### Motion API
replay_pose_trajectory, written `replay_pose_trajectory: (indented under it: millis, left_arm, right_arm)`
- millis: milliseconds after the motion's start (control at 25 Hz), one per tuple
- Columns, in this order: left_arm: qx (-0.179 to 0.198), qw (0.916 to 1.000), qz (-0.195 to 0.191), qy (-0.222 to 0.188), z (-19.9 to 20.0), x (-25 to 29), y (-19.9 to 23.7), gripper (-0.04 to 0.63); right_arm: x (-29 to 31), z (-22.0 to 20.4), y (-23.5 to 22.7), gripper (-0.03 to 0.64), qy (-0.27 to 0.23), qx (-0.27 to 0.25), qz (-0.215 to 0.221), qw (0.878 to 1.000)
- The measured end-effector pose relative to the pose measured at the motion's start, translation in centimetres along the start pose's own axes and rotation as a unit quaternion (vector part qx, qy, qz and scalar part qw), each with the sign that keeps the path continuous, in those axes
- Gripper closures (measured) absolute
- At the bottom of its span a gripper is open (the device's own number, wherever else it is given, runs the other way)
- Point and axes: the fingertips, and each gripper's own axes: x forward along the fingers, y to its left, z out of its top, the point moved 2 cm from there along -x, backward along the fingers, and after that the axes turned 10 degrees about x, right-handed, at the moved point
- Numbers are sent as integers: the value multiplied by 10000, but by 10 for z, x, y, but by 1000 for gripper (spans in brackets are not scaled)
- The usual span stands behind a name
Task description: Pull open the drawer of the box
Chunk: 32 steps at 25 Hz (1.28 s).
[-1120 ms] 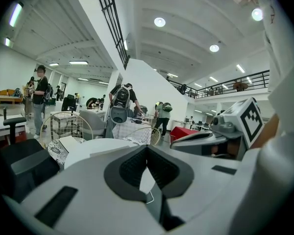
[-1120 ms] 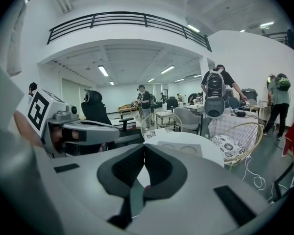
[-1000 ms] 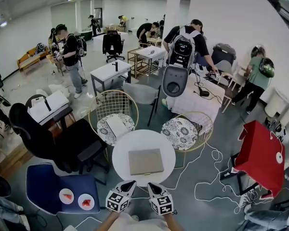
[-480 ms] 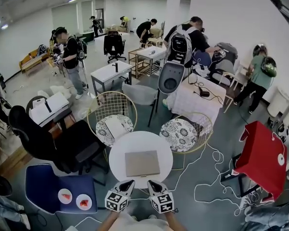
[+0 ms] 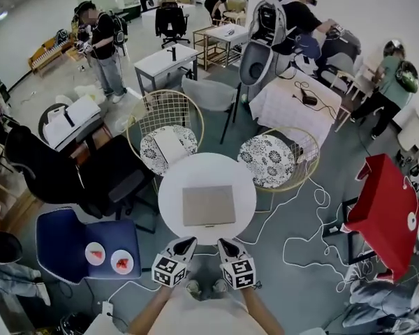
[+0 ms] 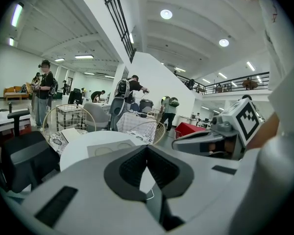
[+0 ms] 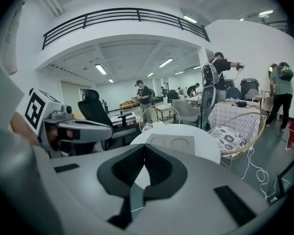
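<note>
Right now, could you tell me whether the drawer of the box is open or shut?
Shut: the box on the white table shows a plain square outline, nothing pulled out.

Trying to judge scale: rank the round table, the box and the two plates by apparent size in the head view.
Largest: round table
Then: box
Smallest: two plates, alike in size

light: bright overhead ceiling strips | edges: fisheye-warped | foreground: blurred

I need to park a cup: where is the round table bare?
The white table is bare left, right and beyond the flat box at its middle. The near rim is tighter: left tongs and right tongs hover at it.
</note>
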Motion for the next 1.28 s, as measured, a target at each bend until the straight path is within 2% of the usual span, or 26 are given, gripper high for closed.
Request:
replay_pose_trajectory:
  millis: [440,840,1080,1280]
  left_arm:
    - [-508,9971,-34,574,-63,-1,-2,584]
    - [-1082,9903,65,865,-125,-3,-22,583]
    - [-1247,9870,93,1013,-149,-7,-38,583]
    - [-1306,9857,115,1056,-155,-11,-49,584]
  right_arm:
    - [9,-74,-4,601,800,455,-41,9957]
    - [-8,-169,2,601,1720,791,57,9819]
    - [-21,-204,4,601,2005,913,86,9754]
    - [-16,-209,3,601,2019,925,144,9749]
